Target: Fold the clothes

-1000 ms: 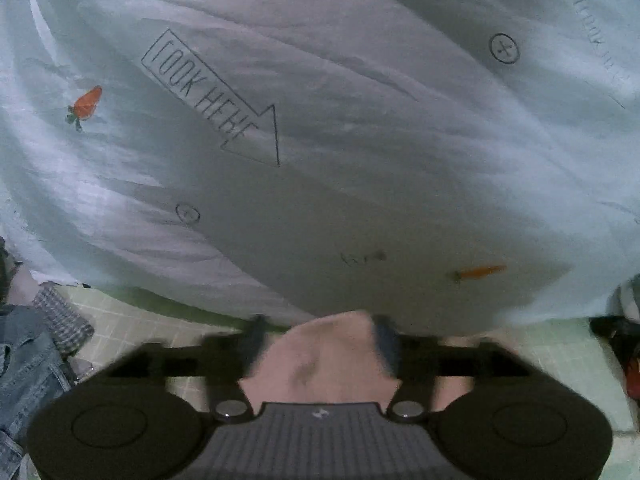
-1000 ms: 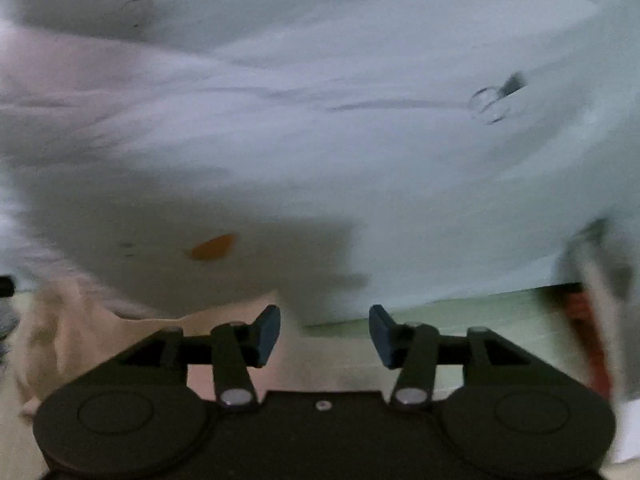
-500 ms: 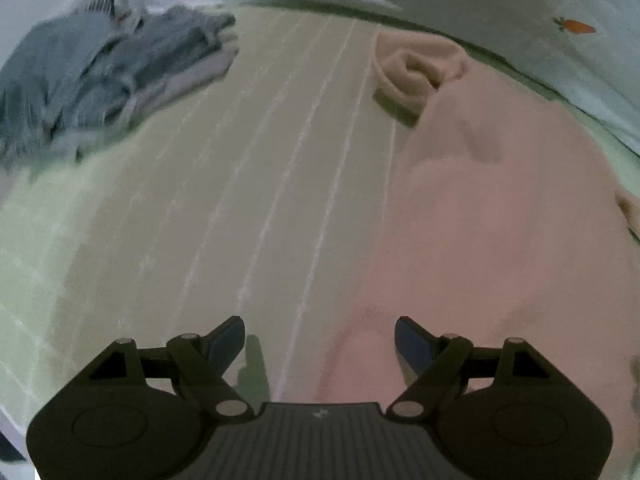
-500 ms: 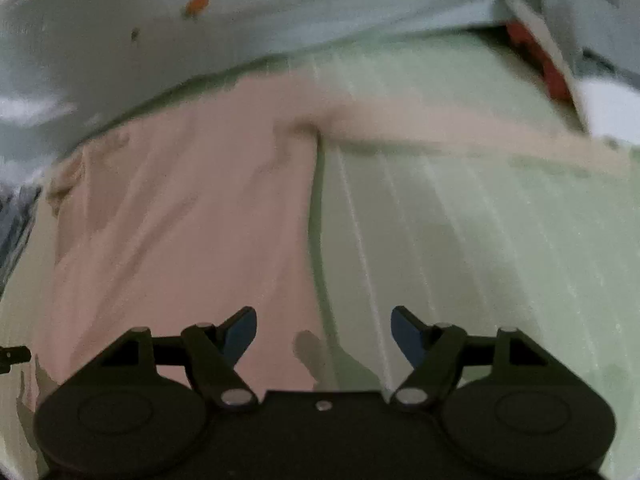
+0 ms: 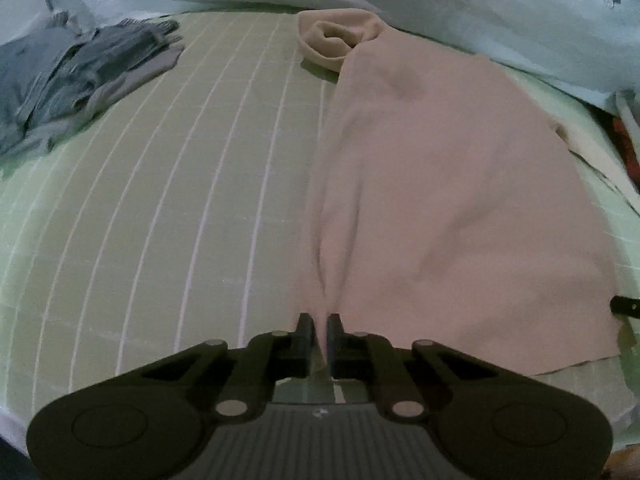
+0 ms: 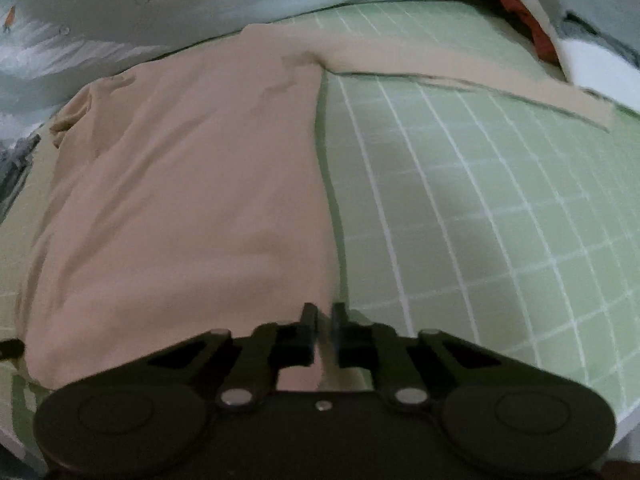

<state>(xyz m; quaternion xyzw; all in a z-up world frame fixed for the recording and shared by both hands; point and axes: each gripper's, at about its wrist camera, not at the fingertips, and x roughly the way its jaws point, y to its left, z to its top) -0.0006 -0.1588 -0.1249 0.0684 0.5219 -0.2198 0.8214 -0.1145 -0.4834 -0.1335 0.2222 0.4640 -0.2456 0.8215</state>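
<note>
A pale pink long-sleeved top lies spread on a green gridded sheet. Its rolled collar is at the far end. My left gripper is shut on the near left hem corner, and the cloth puckers into a ridge at the jaws. In the right wrist view the same top lies left of centre, with one sleeve stretched out to the right. My right gripper is shut on the near right hem corner.
A pile of grey and denim clothes lies at the far left. A pale blue quilt with carrot prints runs along the far edge. Red and white items sit at the far right.
Both grippers have dropped from the quilt to the near hem of the top. Half a second ago both were open over the hem; now each is closed on a corner.
</note>
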